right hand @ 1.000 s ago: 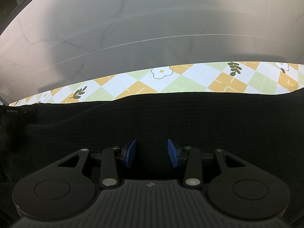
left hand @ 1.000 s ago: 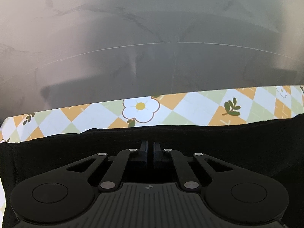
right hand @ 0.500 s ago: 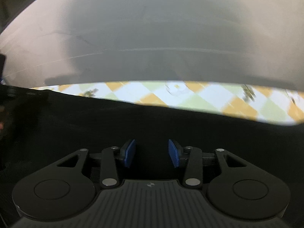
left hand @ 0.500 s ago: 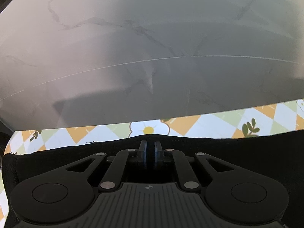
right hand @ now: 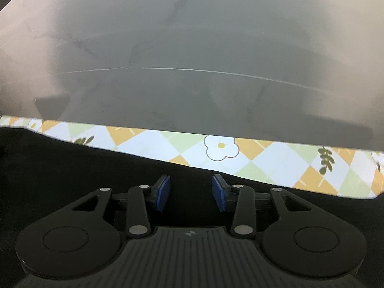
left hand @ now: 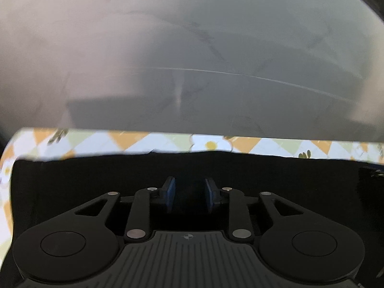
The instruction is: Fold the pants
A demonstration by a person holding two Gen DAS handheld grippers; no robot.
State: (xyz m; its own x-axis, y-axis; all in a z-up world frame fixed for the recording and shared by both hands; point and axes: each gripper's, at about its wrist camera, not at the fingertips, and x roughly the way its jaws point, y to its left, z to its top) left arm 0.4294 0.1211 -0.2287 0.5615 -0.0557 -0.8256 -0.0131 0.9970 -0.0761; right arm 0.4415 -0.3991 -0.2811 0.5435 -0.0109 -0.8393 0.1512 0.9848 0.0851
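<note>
The black pants point(left hand: 96, 180) lie flat on a checked cloth point(left hand: 156, 141) with flowers and leaves. In the left wrist view they fill the lower part, with their far edge just ahead of my left gripper point(left hand: 189, 194). The left gripper is open, its blue pads apart over the black fabric, holding nothing. In the right wrist view the pants point(right hand: 72, 168) run from the left down under my right gripper point(right hand: 191, 192), which is open and empty above the fabric near its far edge.
The checked cloth point(right hand: 276, 160) shows as a strip beyond the pants. Past its edge is a grey marbled floor point(right hand: 192, 48) with a thin joint line. The left wrist view is motion-blurred.
My left gripper was shut on the pants' edge and has opened, letting the fabric go. The right gripper stayed open and now sits nearer the pants' far edge.
</note>
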